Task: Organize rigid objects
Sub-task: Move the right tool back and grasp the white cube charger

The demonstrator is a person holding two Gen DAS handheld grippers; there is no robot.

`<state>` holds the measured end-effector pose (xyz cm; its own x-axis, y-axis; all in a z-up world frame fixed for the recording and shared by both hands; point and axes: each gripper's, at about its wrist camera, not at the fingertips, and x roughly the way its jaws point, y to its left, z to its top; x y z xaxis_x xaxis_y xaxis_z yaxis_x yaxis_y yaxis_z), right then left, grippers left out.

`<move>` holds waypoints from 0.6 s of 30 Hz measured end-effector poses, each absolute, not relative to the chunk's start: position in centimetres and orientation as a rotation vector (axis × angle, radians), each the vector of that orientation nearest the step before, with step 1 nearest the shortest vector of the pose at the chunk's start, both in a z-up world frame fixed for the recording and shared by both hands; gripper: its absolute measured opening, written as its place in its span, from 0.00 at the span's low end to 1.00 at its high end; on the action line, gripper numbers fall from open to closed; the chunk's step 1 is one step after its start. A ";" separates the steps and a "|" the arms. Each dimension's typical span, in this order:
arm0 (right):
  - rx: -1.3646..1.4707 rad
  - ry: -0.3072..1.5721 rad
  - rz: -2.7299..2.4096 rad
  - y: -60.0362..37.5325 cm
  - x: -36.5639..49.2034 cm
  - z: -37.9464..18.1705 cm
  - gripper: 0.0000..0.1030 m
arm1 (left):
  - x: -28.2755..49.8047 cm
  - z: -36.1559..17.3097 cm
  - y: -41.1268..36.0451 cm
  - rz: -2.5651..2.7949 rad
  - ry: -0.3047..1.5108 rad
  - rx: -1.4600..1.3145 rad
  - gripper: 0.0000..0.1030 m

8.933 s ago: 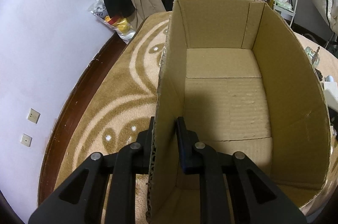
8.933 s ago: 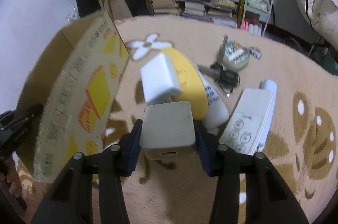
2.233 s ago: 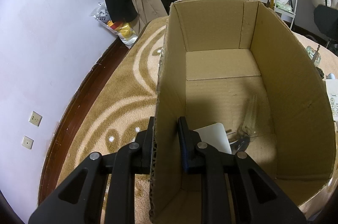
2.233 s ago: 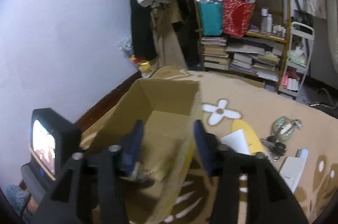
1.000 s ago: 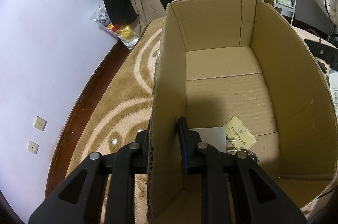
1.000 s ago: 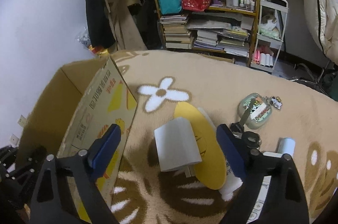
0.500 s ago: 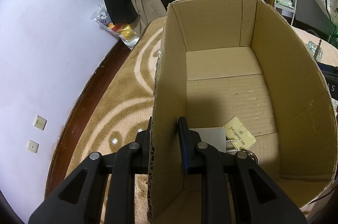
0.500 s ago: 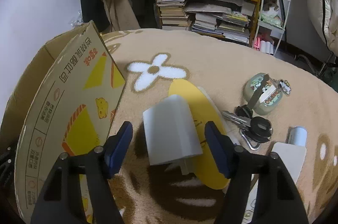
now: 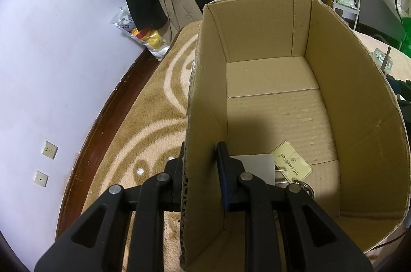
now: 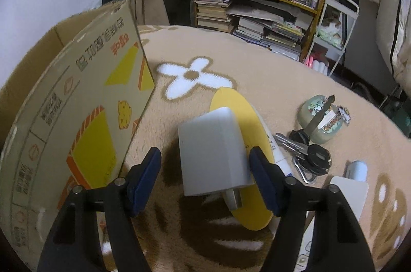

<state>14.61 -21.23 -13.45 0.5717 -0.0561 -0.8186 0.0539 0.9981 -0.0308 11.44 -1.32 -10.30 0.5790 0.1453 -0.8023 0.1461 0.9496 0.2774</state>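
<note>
Two grippers share the work: the left gripper (image 9: 200, 164) pinches the near wall of the cardboard box (image 9: 359, 118), probably to steady it; right of the box, the right gripper (image 10: 205, 169) is spread wide around the white charger (image 10: 213, 156) on the carpet, touching nothing

You see the open cardboard box (image 9: 269, 118) upright on the rug; a white charger (image 9: 257, 168) and beige card (image 9: 290, 164) lie at its 6 o'clock floor end. Outside, a second white charger (image 10: 213, 153), prongs toward you, rests tilted on a yellow disc (image 10: 246, 123); keys (image 10: 308, 153) lie at its 3 o'clock.
</note>
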 end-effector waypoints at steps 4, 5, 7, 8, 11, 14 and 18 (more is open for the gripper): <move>-0.006 0.970 -0.071 -21.2 14.6 -13.4 0.74 | 11.4 -10.3 -1.3 -0.001 0.958 0.333 0.19; -0.001 0.973 -0.077 -21.2 14.5 -13.3 0.74 | 11.4 -10.3 -1.3 -0.001 0.959 0.333 0.19; 0.013 0.974 -0.079 -21.3 14.6 -13.2 0.76 | 11.4 -10.3 -1.3 -0.001 0.962 0.336 0.20; 0.001 0.975 -0.079 -21.1 14.5 -13.3 0.77 | 11.4 -10.3 -1.3 -0.001 0.962 0.336 0.20; -0.048 0.981 -0.083 -20.5 14.4 -13.5 0.78 | 11.4 -10.2 -1.3 -0.003 0.964 0.335 0.20; -0.078 0.985 -0.090 -20.0 14.4 -13.7 0.79 | 11.5 -10.3 -1.3 -0.005 0.968 0.333 0.20; -0.118 0.989 -0.122 -19.8 14.3 -13.9 0.73 | 11.6 -10.3 -1.3 -0.007 0.970 0.332 0.20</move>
<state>14.28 -19.81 -13.90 0.5435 -0.1565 -0.8247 0.0491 0.9867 -0.1550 11.60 -1.34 -10.29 0.5696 0.1416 -0.8096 0.1532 0.9495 0.2738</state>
